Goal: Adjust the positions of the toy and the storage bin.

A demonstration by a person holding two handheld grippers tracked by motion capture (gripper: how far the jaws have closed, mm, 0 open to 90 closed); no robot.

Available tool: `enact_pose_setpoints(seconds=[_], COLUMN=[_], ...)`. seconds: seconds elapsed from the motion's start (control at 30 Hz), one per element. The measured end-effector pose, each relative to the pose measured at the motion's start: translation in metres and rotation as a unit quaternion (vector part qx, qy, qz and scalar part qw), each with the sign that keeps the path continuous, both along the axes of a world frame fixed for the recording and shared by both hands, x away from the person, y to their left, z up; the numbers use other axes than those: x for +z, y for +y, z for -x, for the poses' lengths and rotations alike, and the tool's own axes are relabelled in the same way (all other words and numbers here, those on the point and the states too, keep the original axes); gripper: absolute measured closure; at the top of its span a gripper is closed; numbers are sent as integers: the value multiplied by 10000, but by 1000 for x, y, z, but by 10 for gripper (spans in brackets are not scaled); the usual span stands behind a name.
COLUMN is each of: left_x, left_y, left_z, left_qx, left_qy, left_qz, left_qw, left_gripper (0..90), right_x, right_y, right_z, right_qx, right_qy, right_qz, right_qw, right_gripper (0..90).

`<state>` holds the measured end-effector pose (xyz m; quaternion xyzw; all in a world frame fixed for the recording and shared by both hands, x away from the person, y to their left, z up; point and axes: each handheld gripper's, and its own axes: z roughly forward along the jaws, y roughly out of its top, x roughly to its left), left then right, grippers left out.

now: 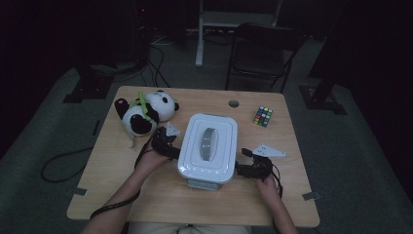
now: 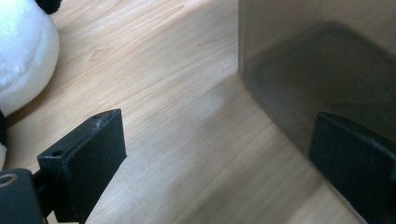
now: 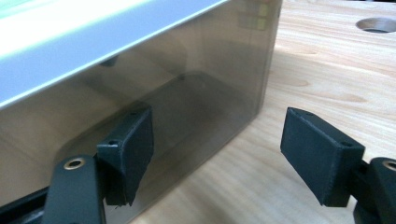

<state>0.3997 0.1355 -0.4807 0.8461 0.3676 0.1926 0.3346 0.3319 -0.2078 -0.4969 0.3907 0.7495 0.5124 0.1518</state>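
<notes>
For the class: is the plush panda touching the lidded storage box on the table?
Apart. The high view shows bare table between the panda and the box.

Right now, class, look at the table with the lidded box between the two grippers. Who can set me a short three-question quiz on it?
1. True or false: the lid is on the box.
2. Which toy lies beside the left gripper?
3. Multiple choice: the right gripper fingers are A) shut on the box, B) open beside the box, C) holding the puzzle cube.

Key: 1 true. 2 the toy panda. 3 B.
</notes>
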Motion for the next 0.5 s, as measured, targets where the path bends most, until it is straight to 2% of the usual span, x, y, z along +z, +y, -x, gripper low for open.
enact_pose_setpoints(seconds=[0.5], left_x=[1], left_y=[2], left_z=[18], left_qx=[-109], left_qy=[-120], left_qz=[-90], left_qw=[9998], left_gripper=[47], right_x=[-2], right_y=[-1], right_z=[16], right_qx=[129], right_qy=[34], right_qz=[-44], right_qw=[9999], right_gripper=[249])
